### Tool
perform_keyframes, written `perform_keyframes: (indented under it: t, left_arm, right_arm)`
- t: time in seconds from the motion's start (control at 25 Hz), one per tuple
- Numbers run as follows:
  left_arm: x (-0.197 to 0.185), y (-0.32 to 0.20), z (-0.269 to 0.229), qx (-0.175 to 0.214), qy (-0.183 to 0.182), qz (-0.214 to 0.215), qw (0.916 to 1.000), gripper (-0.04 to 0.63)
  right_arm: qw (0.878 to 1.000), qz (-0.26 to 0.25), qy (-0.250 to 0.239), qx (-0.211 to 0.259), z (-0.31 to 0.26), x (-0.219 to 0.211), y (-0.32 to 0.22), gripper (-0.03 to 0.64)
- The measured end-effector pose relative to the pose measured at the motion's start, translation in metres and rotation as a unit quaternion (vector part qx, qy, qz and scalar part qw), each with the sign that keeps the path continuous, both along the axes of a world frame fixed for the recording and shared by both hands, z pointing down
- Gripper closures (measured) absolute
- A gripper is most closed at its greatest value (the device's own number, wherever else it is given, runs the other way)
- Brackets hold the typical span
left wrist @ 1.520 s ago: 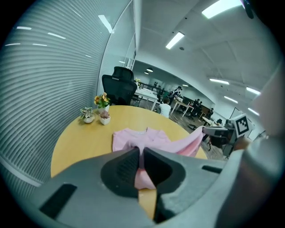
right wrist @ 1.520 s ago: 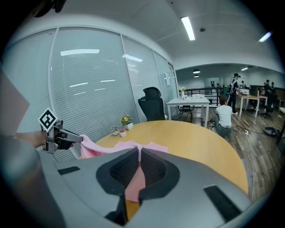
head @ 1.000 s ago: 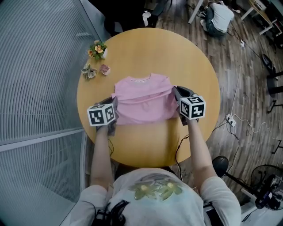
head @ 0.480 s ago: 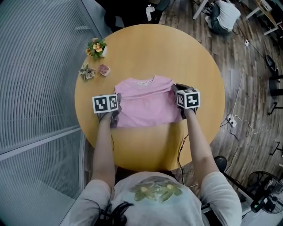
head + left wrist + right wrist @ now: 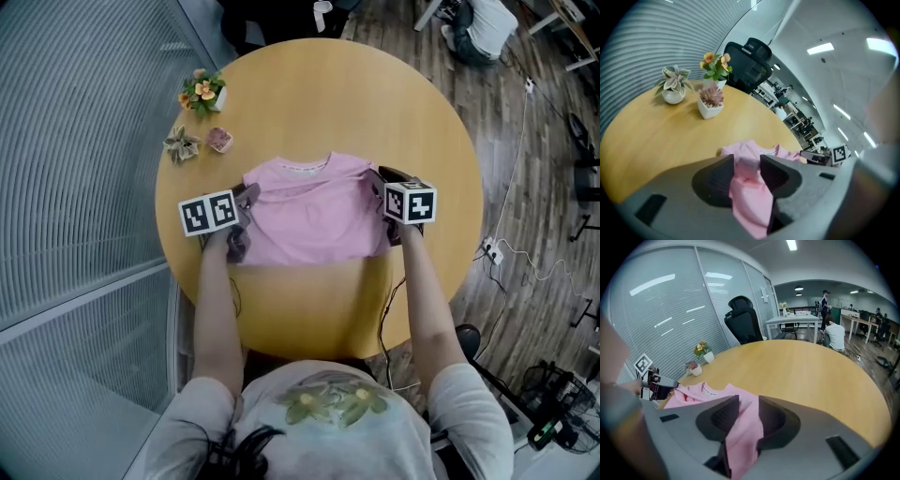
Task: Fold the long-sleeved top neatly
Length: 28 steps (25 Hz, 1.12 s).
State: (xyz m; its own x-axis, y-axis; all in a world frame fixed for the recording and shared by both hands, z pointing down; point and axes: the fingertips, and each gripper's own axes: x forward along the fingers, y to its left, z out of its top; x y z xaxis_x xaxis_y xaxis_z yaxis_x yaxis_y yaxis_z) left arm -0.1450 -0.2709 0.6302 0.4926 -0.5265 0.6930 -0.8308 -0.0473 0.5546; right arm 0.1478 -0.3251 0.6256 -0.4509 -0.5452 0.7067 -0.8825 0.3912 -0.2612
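The pink long-sleeved top lies folded into a rectangle in the middle of the round wooden table, collar toward the far side. My left gripper sits at its left edge and my right gripper at its right edge, both low on the cloth. In the left gripper view, pink fabric runs through the gap of the left gripper. The right gripper likewise has a fold of the top between its jaws. Both pairs of jaws have just been opening and now stand apart, loose around the cloth.
Three small potted plants stand at the table's far left: a flowering one, a grey-green succulent and a pink one. A black office chair is behind the table. A seated person and desks are farther off.
Both grippers came down with the top's side edges, and the cloth now lies flat on the table. Both pairs of jaws have parted around the fabric.
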Motion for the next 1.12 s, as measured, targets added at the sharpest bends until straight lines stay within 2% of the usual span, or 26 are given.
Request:
perform_keyframes:
  t: [0.04, 0.16, 0.24, 0.28, 0.32, 0.4, 0.52, 0.56, 0.6, 0.64, 0.68, 0.72, 0.76, 0.88, 0.92, 1.0, 1.04, 1.08, 1.12]
  left_arm:
    - [-0.004, -0.002, -0.005, 0.011, 0.0, 0.002, 0.9999, 0.432]
    - [-0.014, -0.003, -0.018, 0.041, -0.015, 0.037, 0.9984, 0.405]
    - [-0.014, 0.001, -0.023, 0.057, -0.039, 0.093, 0.9932, 0.399]
    - [-0.012, 0.004, -0.024, 0.063, -0.055, 0.13, 0.988, 0.399]
    - [-0.009, 0.007, -0.022, 0.066, -0.073, 0.17, 0.9805, 0.397]
    - [0.001, 0.013, -0.013, 0.069, -0.114, 0.253, 0.9583, 0.397]
    - [0.014, 0.02, 0.007, 0.073, -0.188, 0.355, 0.9128, 0.397]
    - [0.017, 0.02, 0.012, 0.075, -0.212, 0.374, 0.8997, 0.397]
    - [0.018, 0.018, 0.017, 0.078, -0.231, 0.384, 0.8908, 0.399]
    - [0.019, 0.015, 0.02, 0.083, -0.244, 0.383, 0.887, 0.405]
    - [0.019, 0.011, 0.021, 0.088, -0.253, 0.374, 0.888, 0.431]
    - [0.017, 0.006, 0.021, 0.094, -0.258, 0.358, 0.8926, 0.481]
    - [0.014, 0.001, 0.02, 0.1, -0.257, 0.339, 0.8996, 0.582]
    - [0.007, -0.005, 0.013, 0.107, -0.219, 0.298, 0.9229, 0.591]
    - [0.006, -0.004, 0.009, 0.112, -0.209, 0.292, 0.9267, 0.592]
    - [0.009, -0.004, 0.006, 0.122, -0.2, 0.294, 0.9269, 0.591]
    - [0.012, -0.002, 0.006, 0.12, -0.194, 0.3, 0.9262, 0.551]
    - [0.017, -0.001, 0.007, 0.115, -0.185, 0.308, 0.926, 0.445]
    - [0.021, -0.002, 0.009, 0.109, -0.178, 0.316, 0.9257, 0.373]
  right_arm:
    - [1.0, 0.001, -0.008, 0.006, -0.005, 0.002, -0.002, 0.483]
    - [0.999, -0.034, -0.005, 0.022, -0.017, 0.006, -0.005, 0.449]
    - [0.996, -0.081, 0.015, 0.029, -0.017, 0.005, -0.003, 0.442]
    - [0.994, -0.107, 0.025, 0.029, -0.015, 0.002, -0.001, 0.44]
    - [0.99, -0.133, 0.034, 0.028, -0.012, -0.001, 0.001, 0.439]
    - [0.981, -0.183, 0.056, 0.025, -0.003, -0.009, 0.005, 0.431]
    - [0.965, -0.24, 0.102, 0.033, 0.01, -0.018, 0.007, 0.422]
    - [0.96, -0.25, 0.118, 0.037, 0.012, -0.019, 0.007, 0.422]
    - [0.957, -0.256, 0.133, 0.041, 0.014, -0.02, 0.006, 0.426]
    - [0.955, -0.256, 0.144, 0.047, 0.014, -0.02, 0.004, 0.451]
    - [0.955, -0.251, 0.148, 0.053, 0.012, -0.019, 0.002, 0.529]
    - [0.958, -0.242, 0.144, 0.058, 0.009, -0.018, 0.0, 0.577]
    - [0.961, -0.232, 0.135, 0.06, 0.006, -0.017, -0.001, 0.586]
    - [0.973, -0.2, 0.104, 0.056, 0.0, -0.01, -0.006, 0.589]
    - [0.975, -0.193, 0.098, 0.057, -0.002, -0.008, -0.007, 0.589]
    - [0.975, -0.192, 0.098, 0.06, -0.003, -0.006, -0.006, 0.589]
    - [0.974, -0.195, 0.103, 0.061, -0.002, -0.006, -0.005, 0.589]
    - [0.972, -0.198, 0.107, 0.06, -0.001, -0.007, -0.005, 0.589]
    - [0.972, -0.2, 0.111, 0.059, 0.001, -0.007, -0.004, 0.589]
